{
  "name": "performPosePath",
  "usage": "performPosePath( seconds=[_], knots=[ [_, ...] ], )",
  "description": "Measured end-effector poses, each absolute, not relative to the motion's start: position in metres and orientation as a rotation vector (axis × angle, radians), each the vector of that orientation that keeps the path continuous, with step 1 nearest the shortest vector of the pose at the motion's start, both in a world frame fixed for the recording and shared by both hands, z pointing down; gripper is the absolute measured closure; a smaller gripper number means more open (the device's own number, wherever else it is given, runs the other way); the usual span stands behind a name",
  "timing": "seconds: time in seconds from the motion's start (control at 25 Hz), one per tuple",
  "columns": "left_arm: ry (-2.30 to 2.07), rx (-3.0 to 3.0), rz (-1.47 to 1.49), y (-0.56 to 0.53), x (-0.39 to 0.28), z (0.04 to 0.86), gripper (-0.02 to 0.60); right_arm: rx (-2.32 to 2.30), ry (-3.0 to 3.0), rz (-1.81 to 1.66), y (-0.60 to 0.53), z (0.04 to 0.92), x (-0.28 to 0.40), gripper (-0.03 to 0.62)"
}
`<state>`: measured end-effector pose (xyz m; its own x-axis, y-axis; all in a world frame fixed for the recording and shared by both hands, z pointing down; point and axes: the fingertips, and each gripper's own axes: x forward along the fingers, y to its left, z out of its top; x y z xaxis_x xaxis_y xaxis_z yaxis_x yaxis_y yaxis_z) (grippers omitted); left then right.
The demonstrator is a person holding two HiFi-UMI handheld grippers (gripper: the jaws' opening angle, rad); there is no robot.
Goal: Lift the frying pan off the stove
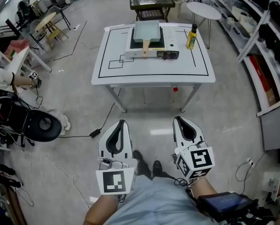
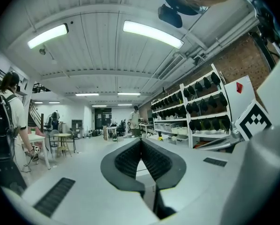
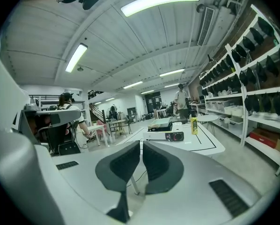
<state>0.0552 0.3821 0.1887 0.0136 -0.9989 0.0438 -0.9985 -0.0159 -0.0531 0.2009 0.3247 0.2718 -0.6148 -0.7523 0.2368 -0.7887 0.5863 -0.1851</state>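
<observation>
While both grippers' fingers are closed together on nothing, the left gripper and right gripper are held side by side above the floor, well apart from the tabletop. On it, the pan rests on the stove, its wooden handle pointing toward the grippers, a yellow bottle near its right.

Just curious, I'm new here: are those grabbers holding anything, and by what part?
Nothing. Left gripper and right gripper are shut, empty; the pan sits on the stove.

text: none legible | labels: none legible | numbers: none legible
</observation>
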Motion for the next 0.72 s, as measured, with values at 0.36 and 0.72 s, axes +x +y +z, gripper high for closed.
performPosePath(
  seconds=[0.36,0.72],
  knots=[
    [2.253,-2.210,-0.130,0.316,0.011,0.215,0.565,1.302,-2.659,0.429,0.259,0.295,0.166,0.545],
    [2.257,-2.298,-0.182,0.211,-0.053,0.251,0.565,1.346,-2.584,0.482,0.170,0.327,0.112,0.545]
  ],
)
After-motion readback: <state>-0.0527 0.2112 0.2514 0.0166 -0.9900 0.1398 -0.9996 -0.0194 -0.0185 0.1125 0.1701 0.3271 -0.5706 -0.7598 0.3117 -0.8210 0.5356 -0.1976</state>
